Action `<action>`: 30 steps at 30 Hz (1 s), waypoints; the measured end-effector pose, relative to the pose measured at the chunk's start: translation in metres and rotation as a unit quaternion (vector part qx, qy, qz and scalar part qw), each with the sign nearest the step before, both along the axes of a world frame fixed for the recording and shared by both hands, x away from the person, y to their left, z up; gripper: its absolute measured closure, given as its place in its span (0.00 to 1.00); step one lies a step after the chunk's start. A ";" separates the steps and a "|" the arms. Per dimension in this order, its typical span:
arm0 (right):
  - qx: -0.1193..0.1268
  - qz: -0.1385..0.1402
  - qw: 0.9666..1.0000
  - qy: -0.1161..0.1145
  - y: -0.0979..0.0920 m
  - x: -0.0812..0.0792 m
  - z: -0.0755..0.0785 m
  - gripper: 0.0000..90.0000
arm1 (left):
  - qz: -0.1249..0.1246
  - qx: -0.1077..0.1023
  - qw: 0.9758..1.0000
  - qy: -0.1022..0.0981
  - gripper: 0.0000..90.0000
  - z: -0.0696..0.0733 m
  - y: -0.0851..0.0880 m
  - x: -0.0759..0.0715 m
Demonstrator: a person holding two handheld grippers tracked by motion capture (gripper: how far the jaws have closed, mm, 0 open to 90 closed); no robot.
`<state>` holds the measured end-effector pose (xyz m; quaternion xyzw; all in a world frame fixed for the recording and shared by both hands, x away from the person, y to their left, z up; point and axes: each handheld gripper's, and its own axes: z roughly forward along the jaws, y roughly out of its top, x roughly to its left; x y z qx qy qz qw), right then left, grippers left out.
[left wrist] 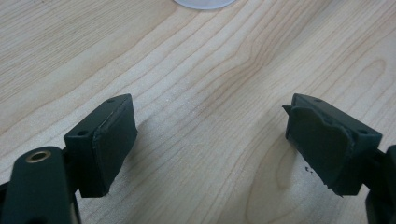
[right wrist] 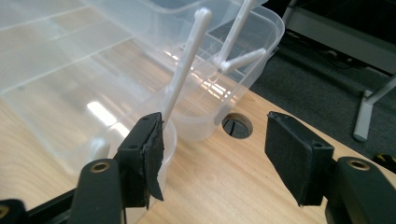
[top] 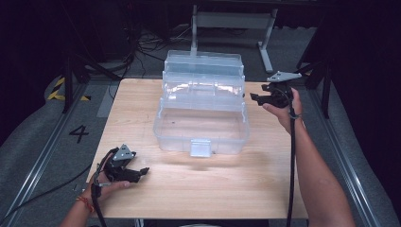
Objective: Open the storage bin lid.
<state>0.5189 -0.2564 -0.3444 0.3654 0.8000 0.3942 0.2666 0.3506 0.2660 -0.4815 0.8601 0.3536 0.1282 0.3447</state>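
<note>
A clear plastic tiered box [top: 201,137] stands spread out in the middle of the wooden table [top: 137,109], its trays stepped back and its grey latch [top: 200,147] facing the front. In the right gripper view the box's wall [right wrist: 70,93] and its white hinge arms [right wrist: 187,60] are close on the left. My right gripper [top: 255,97] [right wrist: 215,154] hovers just beside the box's right end, open, with nothing between its jaws. My left gripper [top: 142,171] [left wrist: 210,140] rests low at the table's front left, open over bare wood.
A round cable hole [right wrist: 237,125] sits in the tabletop near the box's right end. Behind the table stand a grey metal frame [top: 231,21] and loose cables [top: 142,45] on the floor. Bare wood runs along the front.
</note>
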 end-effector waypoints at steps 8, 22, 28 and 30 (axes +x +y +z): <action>-0.009 0.009 1.000 0.004 -0.009 -0.027 -0.013 0.40 | 0.000 -0.001 1.000 0.000 0.19 0.000 0.000 0.000; -0.046 0.024 0.999 -0.001 -0.027 -0.084 -0.047 0.36 | -0.001 0.003 1.000 -0.006 0.18 0.000 0.000 0.001; -0.062 0.009 0.998 0.011 -0.037 -0.103 -0.063 0.33 | -0.001 0.003 1.000 -0.006 0.18 0.000 0.000 0.001; -0.074 0.007 0.997 0.015 -0.039 -0.109 -0.069 0.32 | -0.001 0.003 1.000 -0.006 0.18 0.000 0.000 0.001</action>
